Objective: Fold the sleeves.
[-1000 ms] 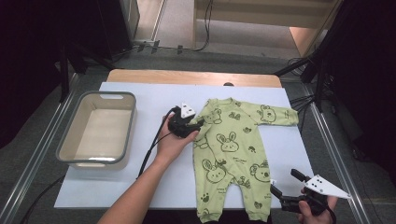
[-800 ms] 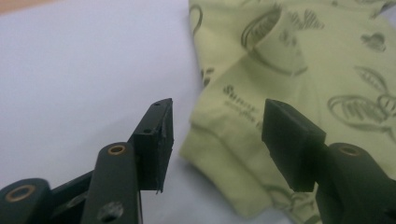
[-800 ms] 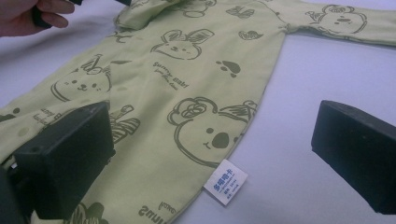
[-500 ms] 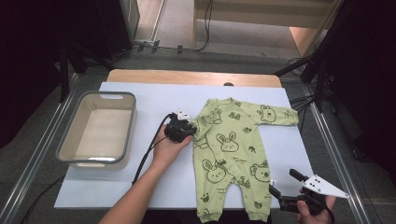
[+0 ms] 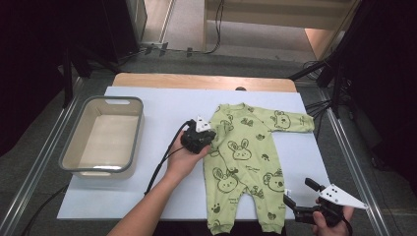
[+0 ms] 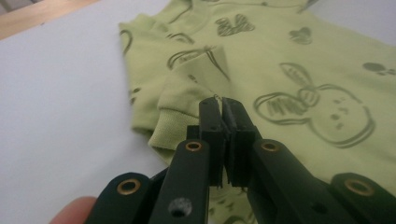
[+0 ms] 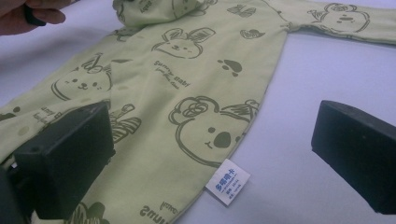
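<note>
Now the left gripper (image 5: 204, 132) has just pinched its jaws together on the cuff of the folded-in sleeve (image 6: 187, 100) of the green romper (image 5: 246, 162), spread on the white mat (image 5: 162, 105); folding can proceed. Right gripper (image 5: 301, 194) waits with jaws apart beside the leg hem.

My left gripper (image 5: 197, 140): black body, brass rivets on jaw links, grey 3-corner plate on top, black cable trailing to 7 o'clock. Right gripper (image 5: 301, 192): same black build w/ plate. Forearms bare, no sleeves.
</note>
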`<state>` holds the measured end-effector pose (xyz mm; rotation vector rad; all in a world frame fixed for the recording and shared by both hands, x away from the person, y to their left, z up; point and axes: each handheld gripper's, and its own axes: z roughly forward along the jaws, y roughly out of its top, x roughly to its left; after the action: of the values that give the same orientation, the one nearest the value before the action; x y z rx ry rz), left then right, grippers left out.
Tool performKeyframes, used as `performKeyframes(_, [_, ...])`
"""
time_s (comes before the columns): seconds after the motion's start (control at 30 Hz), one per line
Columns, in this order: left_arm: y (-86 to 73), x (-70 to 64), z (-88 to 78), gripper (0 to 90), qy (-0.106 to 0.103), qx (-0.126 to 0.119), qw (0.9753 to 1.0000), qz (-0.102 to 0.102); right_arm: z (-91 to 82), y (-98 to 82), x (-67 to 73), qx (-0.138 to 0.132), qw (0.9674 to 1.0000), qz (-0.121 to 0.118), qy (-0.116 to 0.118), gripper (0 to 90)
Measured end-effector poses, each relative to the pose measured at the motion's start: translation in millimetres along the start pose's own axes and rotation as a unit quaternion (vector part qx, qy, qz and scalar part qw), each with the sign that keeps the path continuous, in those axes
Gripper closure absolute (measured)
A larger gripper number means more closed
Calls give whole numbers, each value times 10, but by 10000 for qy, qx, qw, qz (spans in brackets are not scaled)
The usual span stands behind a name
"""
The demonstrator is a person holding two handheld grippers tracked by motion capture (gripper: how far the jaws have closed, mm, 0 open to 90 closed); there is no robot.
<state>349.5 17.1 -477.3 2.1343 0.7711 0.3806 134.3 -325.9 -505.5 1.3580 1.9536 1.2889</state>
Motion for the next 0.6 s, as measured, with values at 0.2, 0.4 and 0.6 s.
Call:
performKeyframes(0.2, [46, -236, 70, 804, -565, 154, 9974, 416, -10, -3, -2, 5, 10000, 0, -14, 0])
performKeyframes(0.4, [95, -203, -56, 671, -737, -161, 9963, 412, -14, -8, -15, -14, 10000, -8, -9, 0])
performKeyframes(0.6, [97, 205, 21, 623, -60, -185, 9994, -299, -14, -4, -8, -8, 10000, -16, -11, 0])
